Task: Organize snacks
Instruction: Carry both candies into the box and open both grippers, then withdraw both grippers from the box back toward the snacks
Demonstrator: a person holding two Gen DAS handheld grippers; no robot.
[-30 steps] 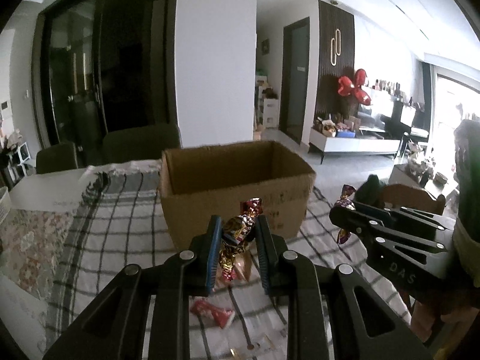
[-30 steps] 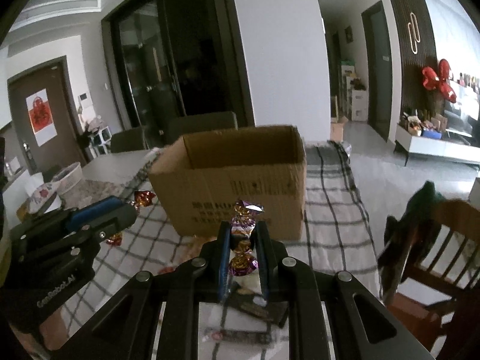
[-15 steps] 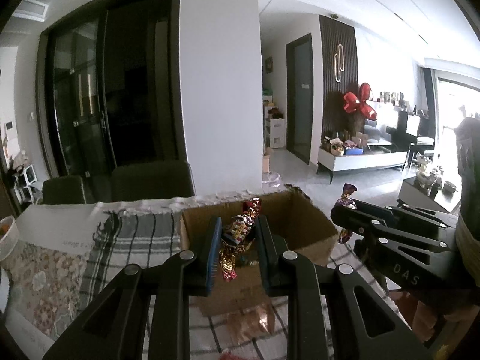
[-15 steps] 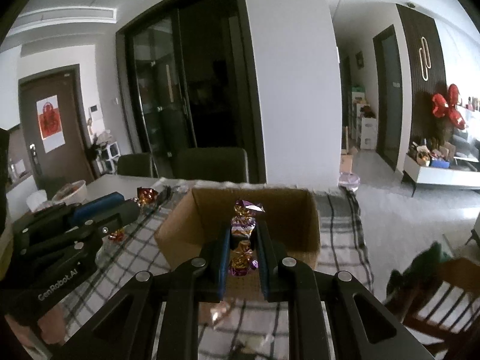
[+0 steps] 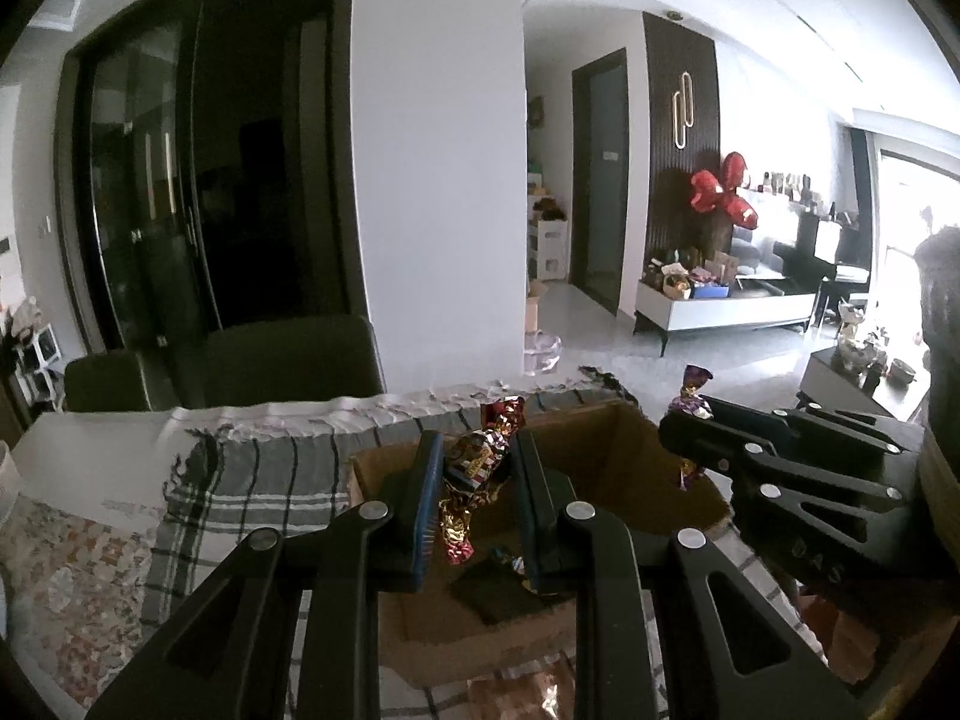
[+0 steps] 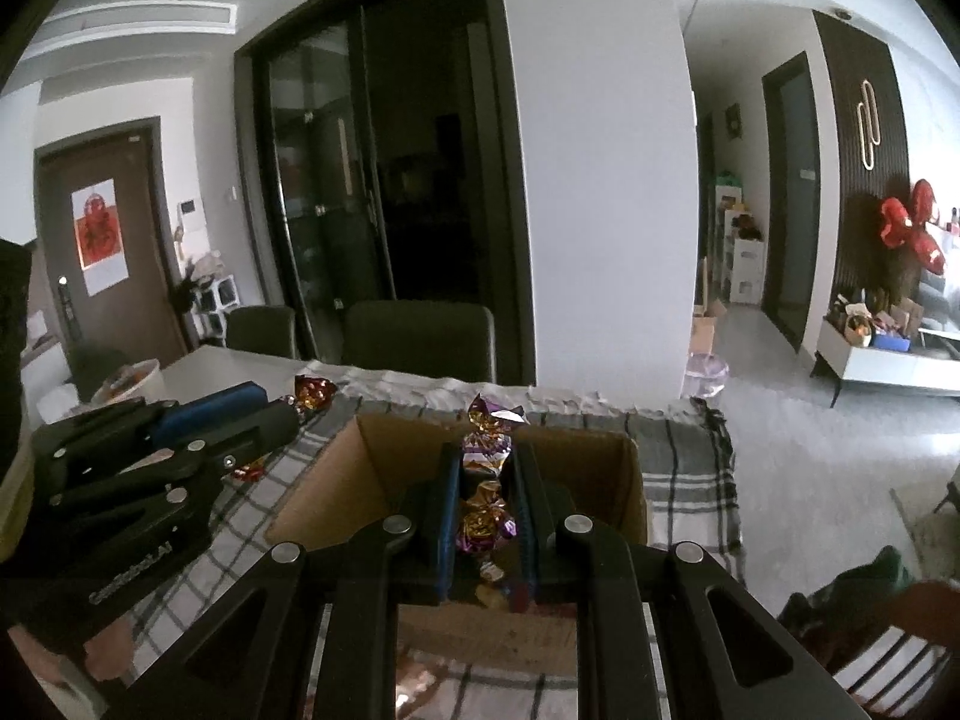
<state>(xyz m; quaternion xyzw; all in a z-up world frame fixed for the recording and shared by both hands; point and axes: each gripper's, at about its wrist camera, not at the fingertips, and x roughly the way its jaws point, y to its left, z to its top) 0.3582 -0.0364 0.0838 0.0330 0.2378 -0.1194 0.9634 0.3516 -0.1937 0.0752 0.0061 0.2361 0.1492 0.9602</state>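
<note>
An open cardboard box (image 5: 654, 456) (image 6: 624, 480) stands on a checked cloth. My left gripper (image 5: 474, 474) is shut on a red-and-gold wrapped candy (image 5: 474, 468) and hangs over the box's opening. My right gripper (image 6: 487, 480) is shut on a purple-and-gold wrapped candy (image 6: 483, 522), also above the box. Each gripper shows in the other's view: the right gripper (image 5: 684, 420) at the right with its purple candy (image 5: 693, 387), the left gripper (image 6: 288, 414) at the left with its red candy (image 6: 313, 391). Dark packets (image 5: 498, 591) lie inside the box.
The checked cloth (image 5: 252, 480) covers a table (image 5: 90, 450) with dark chairs (image 5: 288, 360) behind it. A white bowl (image 6: 135, 375) stands at the far left. A foil wrapper (image 5: 528, 690) lies in front of the box. A wooden chair (image 6: 900, 648) with green cloth stands at the right.
Both grippers rose and moved forward with their candies, from in front of the box's near wall to above its opening. The inside of the box has come into view.
</note>
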